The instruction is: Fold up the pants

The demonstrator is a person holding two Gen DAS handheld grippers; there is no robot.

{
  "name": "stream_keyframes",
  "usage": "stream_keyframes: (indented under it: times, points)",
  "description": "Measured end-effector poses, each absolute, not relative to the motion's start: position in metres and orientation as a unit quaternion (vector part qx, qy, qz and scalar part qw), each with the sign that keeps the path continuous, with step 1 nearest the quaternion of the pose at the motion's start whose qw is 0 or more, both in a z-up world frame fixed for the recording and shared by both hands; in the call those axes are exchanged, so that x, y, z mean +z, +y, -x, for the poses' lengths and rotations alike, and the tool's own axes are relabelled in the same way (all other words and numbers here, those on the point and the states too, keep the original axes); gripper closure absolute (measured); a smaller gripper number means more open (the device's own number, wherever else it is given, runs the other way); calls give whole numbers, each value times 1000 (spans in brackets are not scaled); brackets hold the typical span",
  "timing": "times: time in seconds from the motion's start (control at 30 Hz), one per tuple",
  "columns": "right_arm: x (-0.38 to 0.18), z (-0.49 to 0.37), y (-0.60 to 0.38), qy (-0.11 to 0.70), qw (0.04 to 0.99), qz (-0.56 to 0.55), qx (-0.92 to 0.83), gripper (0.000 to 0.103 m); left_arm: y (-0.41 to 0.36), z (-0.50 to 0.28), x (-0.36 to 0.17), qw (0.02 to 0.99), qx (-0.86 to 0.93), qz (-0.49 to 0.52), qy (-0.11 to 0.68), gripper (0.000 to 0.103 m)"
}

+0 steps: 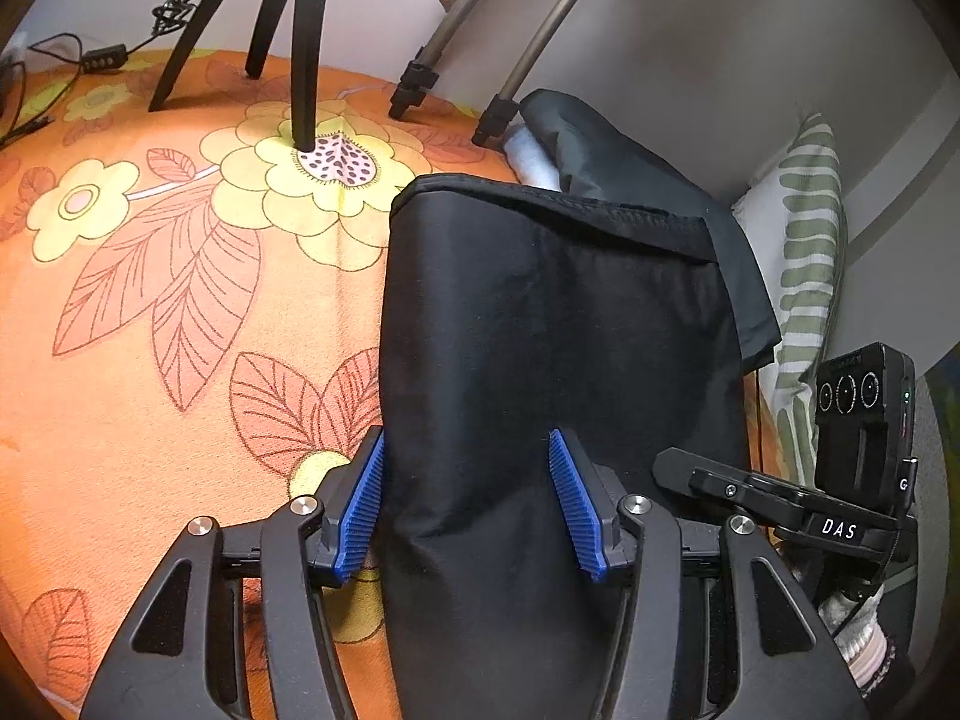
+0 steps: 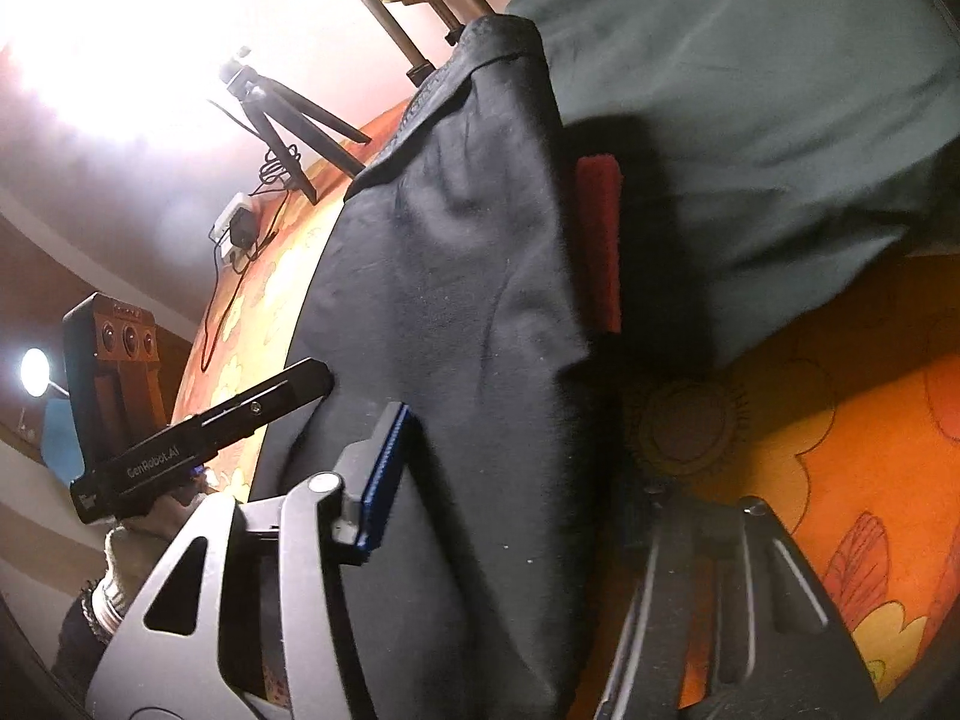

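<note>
The black pants (image 1: 558,324) lie folded in a long strip on the orange flowered bedsheet (image 1: 150,312), hem at the far end. My left gripper (image 1: 465,504) is open, its blue pads straddling the near left part of the strip. In the right wrist view the pants (image 2: 456,300) run up the middle. My right gripper (image 2: 504,468) is open around the cloth: the left blue pad (image 2: 384,474) rests on top, and the right finger is hidden under the fabric edge. The right gripper also shows at the right of the left wrist view (image 1: 780,498).
Black tripod legs (image 1: 300,42) and grey stand legs (image 1: 510,84) rest on the bed at the back. A dark folded garment (image 2: 750,138) lies beside the pants. A striped pillow (image 1: 804,276) leans on the wall. Cables and a charger (image 2: 240,228) lie at the bed's far edge.
</note>
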State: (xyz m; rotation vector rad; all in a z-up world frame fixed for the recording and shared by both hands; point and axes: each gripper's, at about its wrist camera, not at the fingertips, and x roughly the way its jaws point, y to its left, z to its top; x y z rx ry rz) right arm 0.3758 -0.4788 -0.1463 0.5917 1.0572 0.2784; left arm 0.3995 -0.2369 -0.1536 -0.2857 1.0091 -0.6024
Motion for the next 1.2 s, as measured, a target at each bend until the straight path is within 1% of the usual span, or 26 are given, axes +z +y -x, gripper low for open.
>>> stream_keyframes:
  times: [0.03, 0.13, 0.3, 0.43, 0.63, 0.8, 1.0, 1.2]
  points:
    - [-147, -376, -477, 496, 812, -277, 131, 57, -238, -399, -154, 824, -282, 132, 473, 53]
    - [-147, -380, -467, 497, 814, -271, 128, 66, -239, -398, -154, 829, -276, 124, 470, 60]
    - [-141, -381, -457, 496, 824, -246, 118, 76, -240, -396, -152, 837, -271, 112, 463, 73]
    - [-138, -381, -455, 495, 828, -238, 113, 81, -241, -396, -151, 840, -268, 109, 459, 76]
    - [-132, -378, -456, 493, 833, -226, 109, 86, -242, -392, -149, 847, -264, 100, 450, 79]
    - [-126, -375, -451, 487, 841, -211, 107, 88, -243, -390, -145, 851, -265, 97, 442, 86]
    - [-115, -374, -439, 477, 851, -191, 110, 89, -242, -386, -139, 855, -268, 93, 434, 91]
    - [-100, -372, -433, 463, 860, -181, 116, 90, -237, -381, -126, 862, -272, 96, 417, 92]
